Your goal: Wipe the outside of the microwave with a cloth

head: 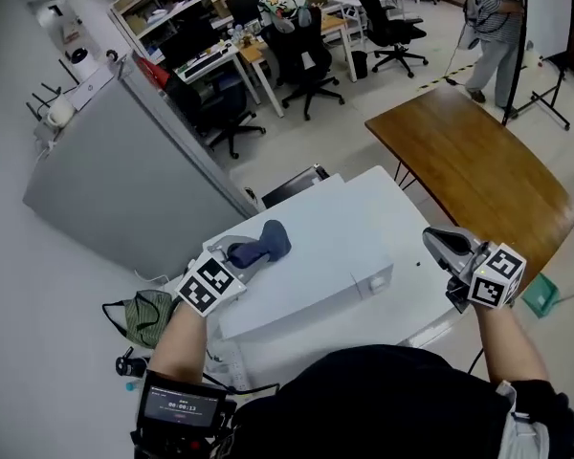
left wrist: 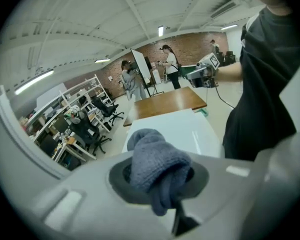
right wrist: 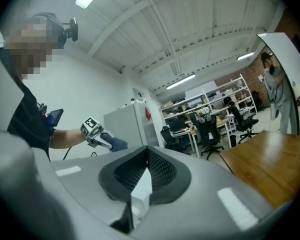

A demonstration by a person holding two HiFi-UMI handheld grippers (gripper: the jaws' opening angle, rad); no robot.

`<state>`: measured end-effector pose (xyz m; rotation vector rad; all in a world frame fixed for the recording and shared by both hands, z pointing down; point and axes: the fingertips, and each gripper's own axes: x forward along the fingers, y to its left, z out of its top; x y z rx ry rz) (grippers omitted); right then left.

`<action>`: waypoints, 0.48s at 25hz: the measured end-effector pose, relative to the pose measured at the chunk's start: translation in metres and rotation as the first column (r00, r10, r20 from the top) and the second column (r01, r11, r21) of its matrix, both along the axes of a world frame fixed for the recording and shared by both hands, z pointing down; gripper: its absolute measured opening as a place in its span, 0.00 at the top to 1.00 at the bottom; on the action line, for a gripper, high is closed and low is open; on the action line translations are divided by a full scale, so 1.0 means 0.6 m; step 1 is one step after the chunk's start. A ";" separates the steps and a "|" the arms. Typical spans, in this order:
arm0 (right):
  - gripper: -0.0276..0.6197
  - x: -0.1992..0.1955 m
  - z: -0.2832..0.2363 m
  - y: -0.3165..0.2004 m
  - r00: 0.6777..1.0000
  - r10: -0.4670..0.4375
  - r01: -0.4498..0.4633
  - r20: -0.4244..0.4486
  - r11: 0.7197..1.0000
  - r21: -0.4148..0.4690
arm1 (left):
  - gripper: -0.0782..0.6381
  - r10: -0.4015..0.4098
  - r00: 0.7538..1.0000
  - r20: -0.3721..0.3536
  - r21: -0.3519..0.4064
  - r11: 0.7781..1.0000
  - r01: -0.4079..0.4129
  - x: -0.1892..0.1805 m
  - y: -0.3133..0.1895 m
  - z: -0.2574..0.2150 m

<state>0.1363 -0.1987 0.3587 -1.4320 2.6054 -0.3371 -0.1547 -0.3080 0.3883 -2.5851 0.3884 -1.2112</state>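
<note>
microwave top [head: 349, 232] below, left tool [head: 246, 255] clamps blue cloth [head: 270, 241] over it.

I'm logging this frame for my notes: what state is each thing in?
microwave: door shut.
cloth: bunched, clamped, over the microwave top.
left gripper: shut on the cloth.
right gripper: shut, empty, right of the microwave.

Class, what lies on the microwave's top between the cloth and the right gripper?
Nothing: in the head view, the microwave's white top is bare between the blue cloth and the right gripper.
</note>
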 end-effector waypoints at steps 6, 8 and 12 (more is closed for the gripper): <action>0.95 0.128 0.063 -0.038 0.995 -0.054 0.055 0.082 0.999 -0.002 | 0.81 0.057 0.983 0.177 -0.043 0.998 -0.050 0.222 -0.118 0.023; 0.95 0.158 0.082 -0.036 0.992 -0.057 0.057 0.111 0.998 0.000 | 0.81 0.096 0.954 0.285 -0.057 0.995 -0.083 0.278 -0.155 0.045; 0.95 0.226 0.122 -0.020 0.984 -0.011 0.015 0.180 1.000 -0.025 | 0.81 0.169 0.829 0.533 -0.117 0.985 -0.125 0.340 -0.217 0.115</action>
